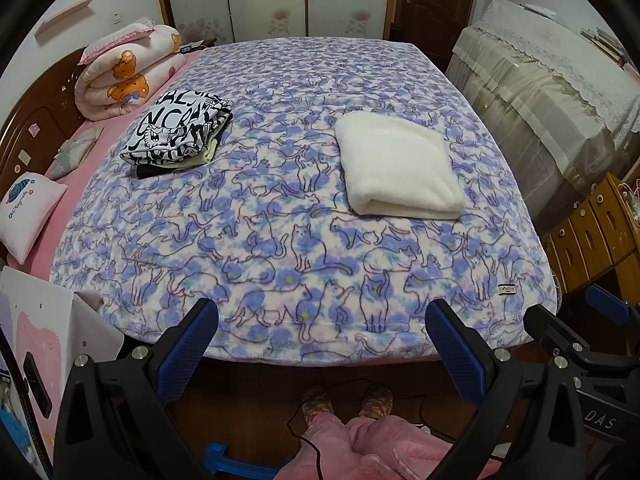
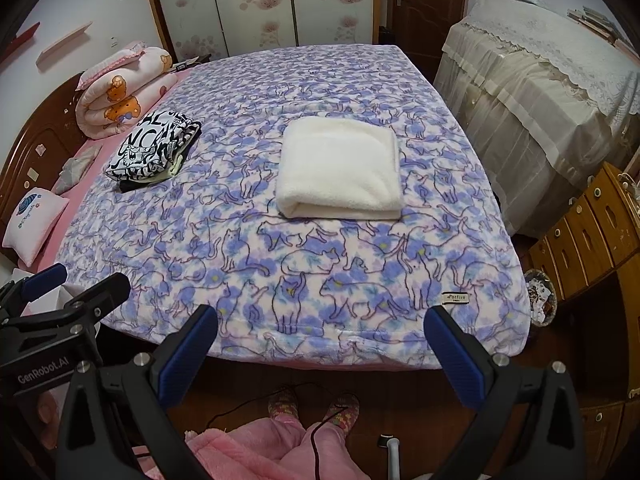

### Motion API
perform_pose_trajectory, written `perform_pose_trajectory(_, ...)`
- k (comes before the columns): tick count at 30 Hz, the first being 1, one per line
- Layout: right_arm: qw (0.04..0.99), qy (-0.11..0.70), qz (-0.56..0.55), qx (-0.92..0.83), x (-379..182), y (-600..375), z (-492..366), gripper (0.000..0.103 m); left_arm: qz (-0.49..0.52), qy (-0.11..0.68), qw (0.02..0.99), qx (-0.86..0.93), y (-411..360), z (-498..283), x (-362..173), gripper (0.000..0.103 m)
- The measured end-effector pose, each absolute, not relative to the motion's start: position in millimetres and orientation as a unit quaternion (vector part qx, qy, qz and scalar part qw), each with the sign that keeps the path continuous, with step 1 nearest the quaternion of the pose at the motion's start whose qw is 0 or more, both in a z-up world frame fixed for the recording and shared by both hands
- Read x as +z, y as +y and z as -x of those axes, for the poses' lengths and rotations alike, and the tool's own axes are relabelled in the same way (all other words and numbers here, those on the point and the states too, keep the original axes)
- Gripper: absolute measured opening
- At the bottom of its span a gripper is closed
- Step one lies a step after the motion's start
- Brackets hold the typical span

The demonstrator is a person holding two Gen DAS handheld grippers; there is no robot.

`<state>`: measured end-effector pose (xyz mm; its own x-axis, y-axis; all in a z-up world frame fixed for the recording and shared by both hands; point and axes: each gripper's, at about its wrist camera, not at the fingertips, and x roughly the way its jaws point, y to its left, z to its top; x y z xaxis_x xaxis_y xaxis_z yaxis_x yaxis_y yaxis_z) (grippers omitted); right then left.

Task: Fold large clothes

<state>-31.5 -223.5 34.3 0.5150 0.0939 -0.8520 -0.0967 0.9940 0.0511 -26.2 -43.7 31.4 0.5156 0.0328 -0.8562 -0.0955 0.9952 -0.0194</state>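
A folded cream fleece garment (image 1: 398, 168) lies on the bed (image 1: 280, 240), right of centre; it also shows in the right wrist view (image 2: 340, 170). A folded stack of clothes with a black-and-white lettered top (image 1: 178, 132) lies at the bed's left; it also shows in the right wrist view (image 2: 154, 148). My left gripper (image 1: 320, 332) is open and empty, held off the bed's near edge above the floor. My right gripper (image 2: 320, 334) is open and empty, beside it at the same edge. Each gripper shows at the other view's side.
A rolled pink bear quilt (image 1: 128, 72) and small pillows (image 1: 30, 212) lie by the wooden headboard at the left. A lace-covered cabinet (image 2: 540, 92) and wooden drawers (image 2: 592, 232) stand on the right. My slippered feet (image 2: 312, 404) and a cable are on the floor below.
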Motion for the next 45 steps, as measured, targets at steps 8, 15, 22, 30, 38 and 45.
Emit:
perform_pose_trajectory(8,0.869,0.491,0.002,0.054,30.7,-231.5,32.2,0.103,0.033,0.491,0.87,0.038,-44.9,25.4,31.2,0.103)
perform_pose_trajectory(15,0.869,0.492,0.001,0.053,30.6,-231.9,32.3,0.103,0.034,0.491,0.869,0.039,-46.1,25.1,31.1,0.103)
perform_pose_trajectory(22,0.869,0.492,0.003,0.054,30.4,-232.7,32.6,0.103,0.033,0.491,0.87,0.037,-42.8,23.9,31.1,0.103)
perform_pose_trajectory(30,0.869,0.492,0.002,0.053,30.8,-228.8,32.5,0.103,0.032,0.492,0.869,0.037,-42.1,23.9,31.1,0.102)
perform_pose_trajectory(38,0.869,0.492,0.003,0.052,30.6,-229.4,32.5,0.103,0.033,0.493,0.868,0.037,-44.5,24.7,31.3,0.102)
perform_pose_trajectory(45,0.868,0.493,0.003,0.052,30.2,-230.9,33.4,0.103,0.033,0.493,0.868,0.037,-45.7,24.3,31.8,0.103)
